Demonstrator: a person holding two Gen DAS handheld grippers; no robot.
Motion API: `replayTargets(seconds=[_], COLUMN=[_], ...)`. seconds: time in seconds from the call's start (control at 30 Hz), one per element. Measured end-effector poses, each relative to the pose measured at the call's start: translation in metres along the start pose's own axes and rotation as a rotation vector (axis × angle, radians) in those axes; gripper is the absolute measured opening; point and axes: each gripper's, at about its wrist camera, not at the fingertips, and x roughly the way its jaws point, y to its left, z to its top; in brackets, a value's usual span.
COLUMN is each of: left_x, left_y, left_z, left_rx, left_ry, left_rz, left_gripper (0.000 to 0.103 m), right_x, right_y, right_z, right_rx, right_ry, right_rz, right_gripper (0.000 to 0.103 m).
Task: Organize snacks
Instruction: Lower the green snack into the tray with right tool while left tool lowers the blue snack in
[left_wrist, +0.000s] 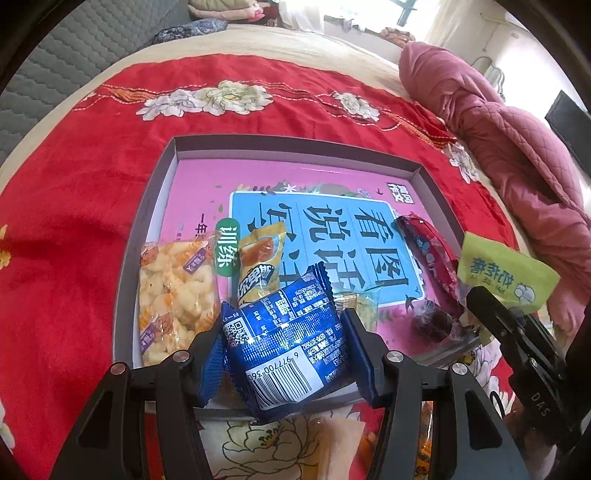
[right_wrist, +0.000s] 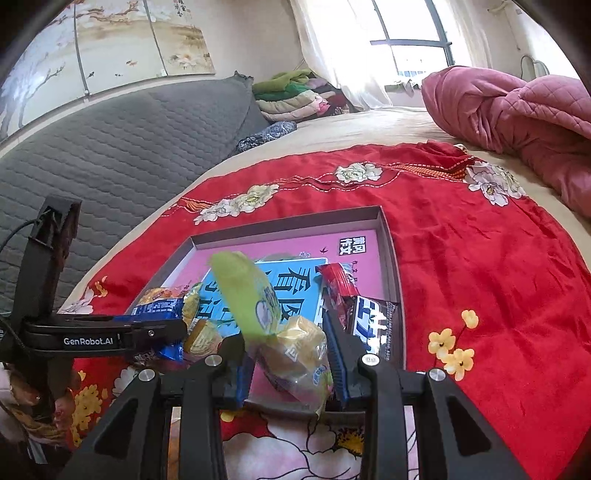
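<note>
Two packets are held at once, one in each of my grippers, both above the near edge of the shallow grey box lid (left_wrist: 168, 173) that lies on the red flowered blanket (left_wrist: 85, 155) spread over the bed. My left gripper (left_wrist: 286, 334) has its fingers (left_wrist: 365, 354) pinching a blue foil snack packet (left_wrist: 284, 343), barcode side up, tilted over the lid's near rim. My right gripper (right_wrist: 291, 350) has its fingers (right_wrist: 338, 354) pinching a yellow-green cake packet (right_wrist: 280, 332), which stands up and leans away from the camera; the clear lower part shows a pale cake inside. In the left wrist view the same packet (left_wrist: 506, 271) appears at the right, held in the right gripper's black fingers (left_wrist: 491, 310).

Inside the lid lies a pink and blue book (left_wrist: 325, 236) with large Chinese characters. Resting on it, from left to right in the left wrist view: a clear bag of pale puffed snacks (left_wrist: 175, 299), a yellow packet (left_wrist: 260, 262), a small clear-wrapped sweet (left_wrist: 360, 302), a dark wrapped sweet (left_wrist: 432, 319) and a red packet (left_wrist: 432, 254). A black packet with white lettering (right_wrist: 376, 325) lies at the lid's right wall in the right wrist view.

A rolled pink quilt (left_wrist: 498, 125) lies on the bed beyond the blanket
</note>
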Motion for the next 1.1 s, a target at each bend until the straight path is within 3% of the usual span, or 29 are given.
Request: replayTargets(seconds=[1.1], left_x=[0.004], left_y=[-0.001], left_z=[0.004], left_rx=[-0.003], left_ry=[-0.013], left_rz=[0.018], left_gripper=[0.061], right_x=[0.009], right_y=[0.001], right_z=[0.002], right_rx=[-0.027], right_ry=[-0.008], right_rz=[-0.059], right_gripper=[0.035])
